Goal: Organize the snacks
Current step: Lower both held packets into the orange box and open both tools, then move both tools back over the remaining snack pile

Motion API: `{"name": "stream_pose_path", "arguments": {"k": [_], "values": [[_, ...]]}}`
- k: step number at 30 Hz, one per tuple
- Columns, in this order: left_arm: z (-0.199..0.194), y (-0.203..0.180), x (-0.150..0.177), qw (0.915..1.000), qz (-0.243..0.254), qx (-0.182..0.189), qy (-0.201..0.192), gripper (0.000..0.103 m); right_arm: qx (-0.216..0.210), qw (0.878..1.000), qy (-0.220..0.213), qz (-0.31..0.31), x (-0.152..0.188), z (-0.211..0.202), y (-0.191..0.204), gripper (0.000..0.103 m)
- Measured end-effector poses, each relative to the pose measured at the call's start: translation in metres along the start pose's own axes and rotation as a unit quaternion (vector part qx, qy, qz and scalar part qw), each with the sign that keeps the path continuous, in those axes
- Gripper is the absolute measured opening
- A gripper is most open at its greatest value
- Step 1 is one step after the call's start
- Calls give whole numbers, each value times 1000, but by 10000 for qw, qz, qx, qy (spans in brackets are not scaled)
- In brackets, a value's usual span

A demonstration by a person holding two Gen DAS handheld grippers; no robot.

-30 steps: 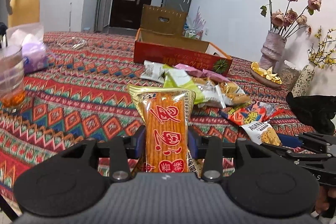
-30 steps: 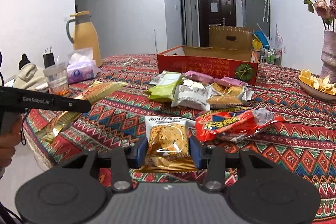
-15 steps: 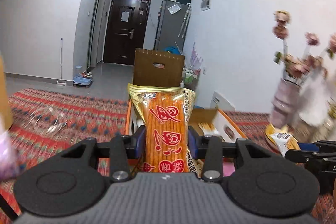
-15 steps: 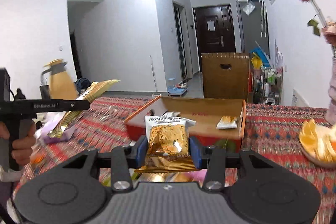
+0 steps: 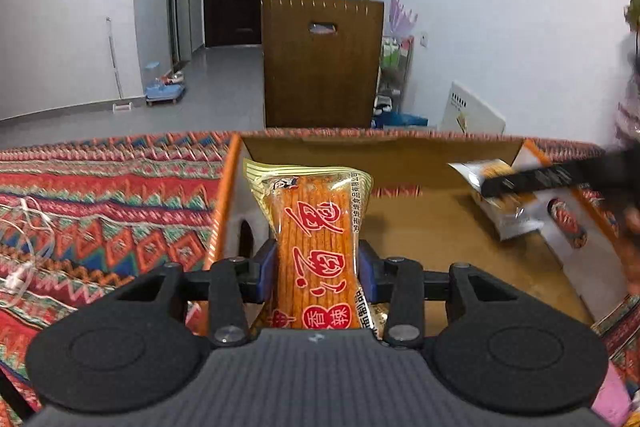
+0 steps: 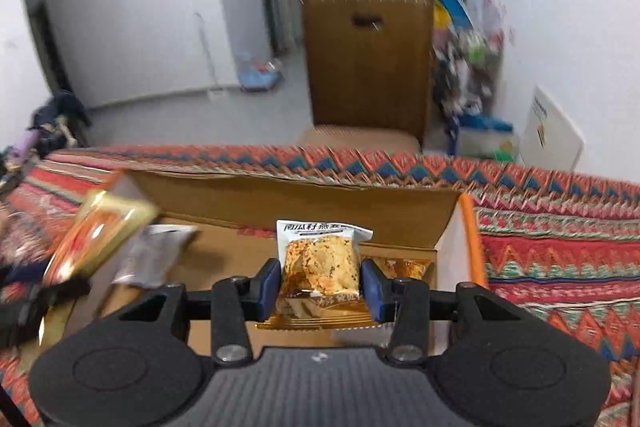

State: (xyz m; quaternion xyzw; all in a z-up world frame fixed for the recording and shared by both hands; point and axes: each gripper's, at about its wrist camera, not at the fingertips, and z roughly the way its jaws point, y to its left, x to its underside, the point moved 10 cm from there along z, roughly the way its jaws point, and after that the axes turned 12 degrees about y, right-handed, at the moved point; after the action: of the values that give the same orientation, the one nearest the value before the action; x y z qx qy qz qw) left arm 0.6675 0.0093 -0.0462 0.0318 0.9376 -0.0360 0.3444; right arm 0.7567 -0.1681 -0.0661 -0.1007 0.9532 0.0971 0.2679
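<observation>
Hovering over the open brown cardboard box [image 5: 440,239] on the patterned counter [image 5: 100,195], the left hand-held gripper [image 5: 318,271] pinches an orange spicy-stick packet [image 5: 316,247] — jaws just beginning to part. The right hand-held gripper [image 6: 319,285] clasps a white-topped cracker packet [image 6: 318,263] above the box too — also loosening.

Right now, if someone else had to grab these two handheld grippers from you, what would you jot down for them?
Left gripper: jaws opening around the orange spicy-stick packet, above the cardboard box.
Right gripper: jaws opening around the seed-cracker packet, also above the box.
Done: both packets are over the box; a few snacks, like the silver packet, lie inside.
Left: let both drop in. Other snacks cannot be seen from here.
</observation>
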Motion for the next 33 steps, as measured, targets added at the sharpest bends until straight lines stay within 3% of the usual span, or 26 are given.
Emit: {"name": "stream_pose_path", "arguments": {"k": [1,2,3,5,13,18,22,27,33], "values": [[3,-1,2,10000,-9,17,0,49,5,10000,48,59,-4,9,0,46],[5,-1,3,10000,-46,39,-18,60,59,9999,79,79,-7,15,1,55],[6,-1,4,9999,-56,86,-7,63,165,9998,96,73,-9,20,1,67],[5,3,1,9999,-60,124,-43,63,303,9995,47,123,-11,21,1,76],[-32,13,-6,9994,-178,90,-269,68,290,9991,-305,35,-1,-35,-5,80],[-88,7,-4,9986,-64,127,-500,78,412,9975,-533,-188,15,-98,-4,88],[-144,1,9,9970,-16,80,-775,83,519,9947,-822,-347,41,-159,-5,92],[-214,-4,45,9943,-1,151,-1052,100,364,9921,-1126,-413,90,-230,-2,96],[-288,-12,110,9902,17,157,-1390,103,190,9854,-1560,-647,173,-302,11,103]]}}
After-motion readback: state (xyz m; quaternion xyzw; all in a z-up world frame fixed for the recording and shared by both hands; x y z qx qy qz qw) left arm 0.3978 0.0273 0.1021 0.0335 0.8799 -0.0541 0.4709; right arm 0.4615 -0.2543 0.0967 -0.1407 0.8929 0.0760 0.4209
